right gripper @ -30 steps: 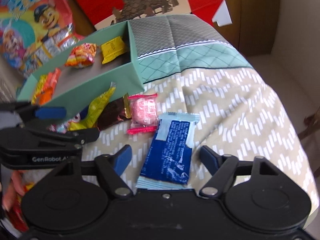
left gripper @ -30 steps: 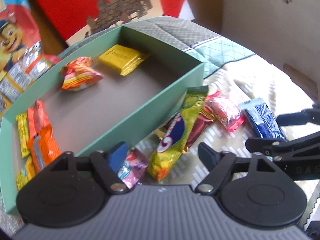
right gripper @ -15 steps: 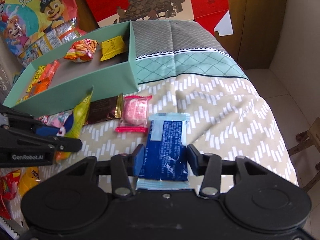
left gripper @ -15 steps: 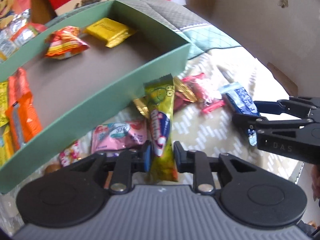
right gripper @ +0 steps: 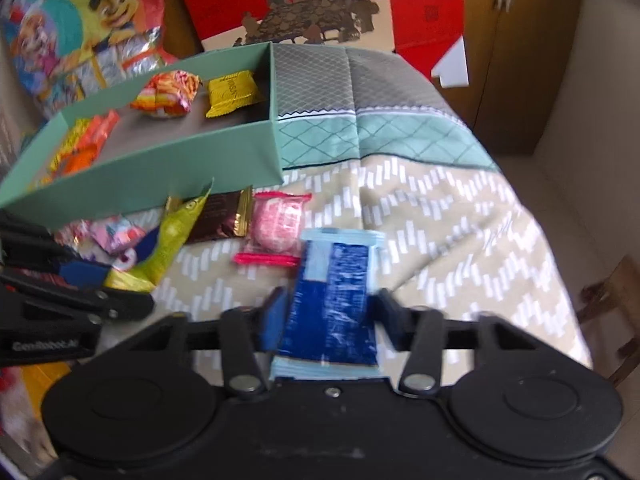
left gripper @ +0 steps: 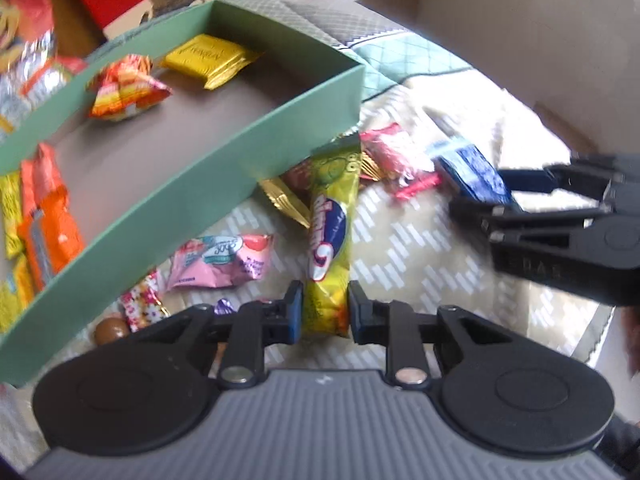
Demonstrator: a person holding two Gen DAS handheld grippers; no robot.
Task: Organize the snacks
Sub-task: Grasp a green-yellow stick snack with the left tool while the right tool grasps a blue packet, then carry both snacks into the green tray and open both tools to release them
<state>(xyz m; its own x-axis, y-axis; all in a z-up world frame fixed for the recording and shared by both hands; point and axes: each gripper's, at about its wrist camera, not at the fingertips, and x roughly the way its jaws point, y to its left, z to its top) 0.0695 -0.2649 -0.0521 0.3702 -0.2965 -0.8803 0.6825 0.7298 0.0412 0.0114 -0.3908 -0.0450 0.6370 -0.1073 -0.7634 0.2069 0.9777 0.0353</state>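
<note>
Left hand-held gripper (left gripper: 325, 312) pinches my yellow-green snack packet (left gripper: 330, 236) at its near end — just outside the green box (left gripper: 256, 152); right hand-held gripper (right gripper: 328, 320) clamps the blue packet (right gripper: 334, 300) over the patterned cloth (right gripper: 440, 216).

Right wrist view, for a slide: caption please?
Right gripper shut on blue packet, green box of snacks ahead.

"GenRobot.AI" was printed, blurred, on the side of the left gripper (right gripper: 104, 280). The right gripper (left gripper: 532, 196) carried faint embossed letters, apparently "DAS". Wording on the yellow-green candy pack (left gripper: 329, 236) was too blurred to read.
</note>
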